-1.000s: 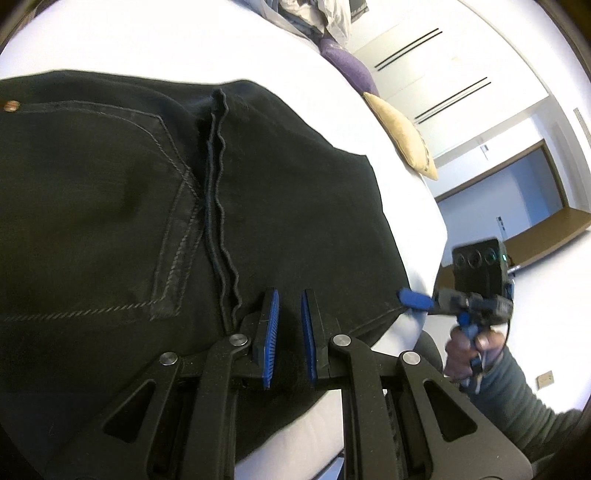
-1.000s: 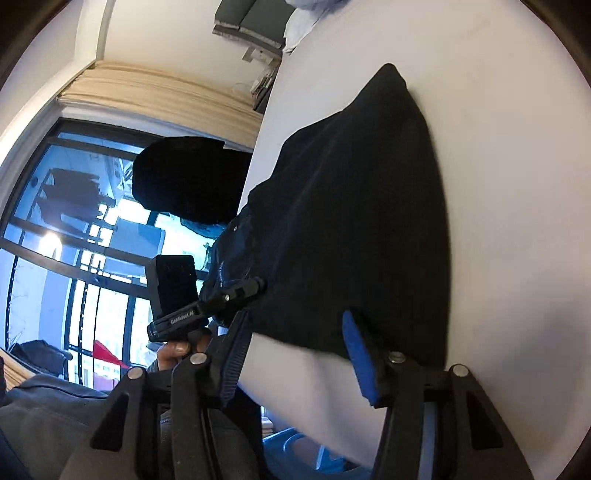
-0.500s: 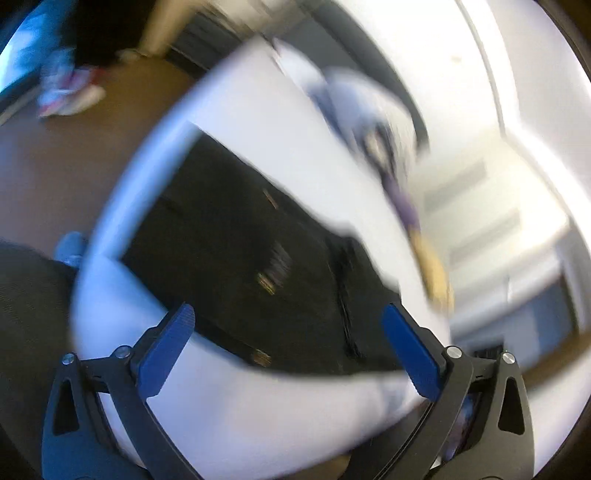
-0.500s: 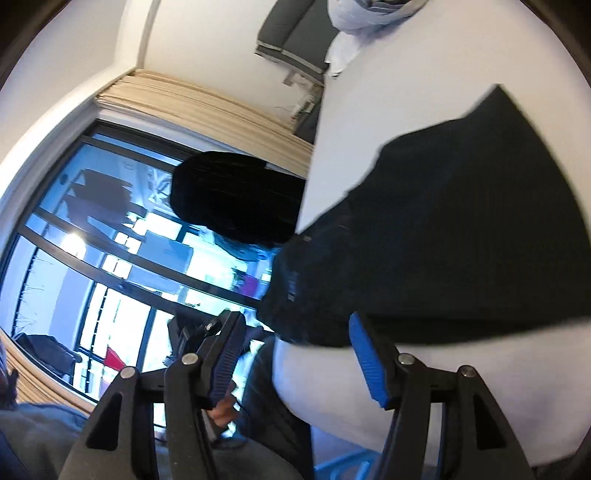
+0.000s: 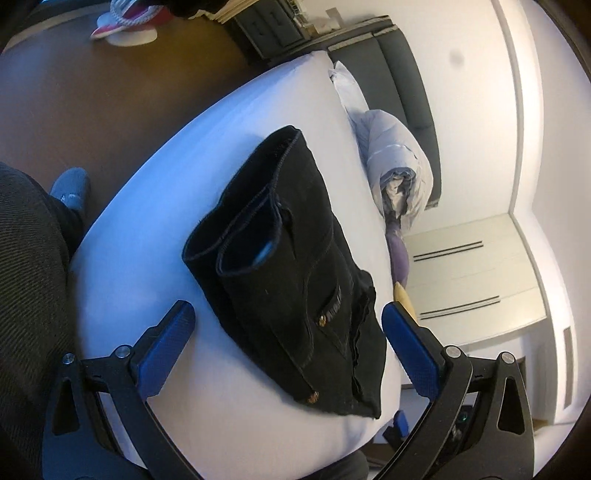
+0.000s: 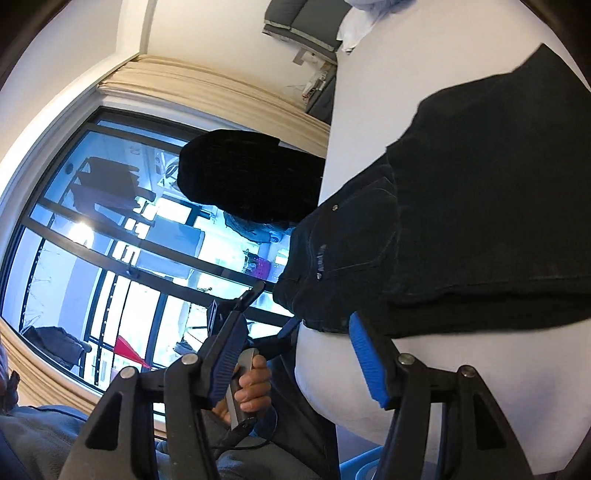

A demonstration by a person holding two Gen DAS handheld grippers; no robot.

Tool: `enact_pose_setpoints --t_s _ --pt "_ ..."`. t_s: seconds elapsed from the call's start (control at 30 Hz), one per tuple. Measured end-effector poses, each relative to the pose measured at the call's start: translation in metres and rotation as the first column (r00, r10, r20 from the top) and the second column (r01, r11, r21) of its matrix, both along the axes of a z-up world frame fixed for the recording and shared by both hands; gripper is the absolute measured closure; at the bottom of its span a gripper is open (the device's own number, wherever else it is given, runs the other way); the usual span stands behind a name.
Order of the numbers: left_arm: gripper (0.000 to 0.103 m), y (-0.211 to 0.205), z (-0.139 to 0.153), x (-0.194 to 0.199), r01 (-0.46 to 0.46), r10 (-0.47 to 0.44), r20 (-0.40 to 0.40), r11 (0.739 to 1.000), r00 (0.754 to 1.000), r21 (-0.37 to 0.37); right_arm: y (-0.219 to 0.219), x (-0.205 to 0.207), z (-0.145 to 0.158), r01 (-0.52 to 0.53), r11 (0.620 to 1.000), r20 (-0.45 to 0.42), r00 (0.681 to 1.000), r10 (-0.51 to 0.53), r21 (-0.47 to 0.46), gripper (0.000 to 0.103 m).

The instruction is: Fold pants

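Black folded pants [image 5: 295,280] lie on the white bed [image 5: 155,229] near its corner, leg hems up and left, riveted pocket toward me. My left gripper [image 5: 286,314] hovers just short of them, open wide, its blue pads [image 5: 166,343] on either side with nothing pressed. In the right wrist view the same pants [image 6: 480,221] hang slightly over the bed's edge. My right gripper [image 6: 295,325] is open beside that edge, empty, one pad [image 6: 365,358] close under the cloth. A hand [image 6: 255,384] holds the left gripper [image 6: 273,306] beyond it.
A bundled white duvet [image 5: 399,166], a purple cushion [image 5: 397,258] and a yellow one [image 5: 404,299] lie along the bed's far side. Dark wooden floor [image 5: 110,92] with shoes [image 5: 125,18] is at upper left. The person's leg [image 5: 29,277] and a large window [image 6: 92,240] are close.
The left gripper let go of the pants' edge, opened wide, rolled and drew back so the whole folded pants show. The right gripper widened a little and pulled back from the cloth.
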State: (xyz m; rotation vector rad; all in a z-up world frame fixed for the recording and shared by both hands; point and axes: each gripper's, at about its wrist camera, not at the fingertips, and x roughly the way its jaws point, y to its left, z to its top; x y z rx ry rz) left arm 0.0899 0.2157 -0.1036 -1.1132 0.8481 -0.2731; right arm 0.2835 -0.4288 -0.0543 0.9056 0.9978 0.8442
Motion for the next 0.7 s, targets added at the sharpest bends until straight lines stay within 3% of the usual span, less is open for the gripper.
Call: enact_pose_setpoints --t_s 0.13,0.3,0.4,0.53,0.7 --pt "0.009 -0.003 -0.011 0.006 -0.031 0.031 0.003 0.998 1.000 -0.052 -0.003 0.000 -0.002 0.006 1.000 0.001 1.000 -0.006 0.020 0.040" --pt "0.055 -0.007 -0.030 0.020 -0.053 0.050 -0.035 0.993 0.998 -0.105 0.000 0.002 -0.006 0.005 1.000 -0.006 1.000 -0.005 0.024 0.040" --pt "0.073 -0.006 -0.035 0.027 -0.053 0.046 -0.052 0.990 0.998 -0.128 -0.001 0.006 -0.006 0.015 1.000 -0.006 1.000 -0.015 0.025 0.040" --pt "0.081 -0.005 -0.033 0.031 -0.054 0.048 -0.049 0.990 0.998 -0.132 -0.004 0.010 -0.007 0.028 0.999 -0.007 1.000 -0.028 0.021 0.040" --pt "0.086 -0.014 -0.004 0.042 -0.022 0.022 0.009 1.000 1.000 -0.002 -0.006 0.016 -0.015 0.058 0.997 -0.032 0.998 -0.060 -0.058 0.040"
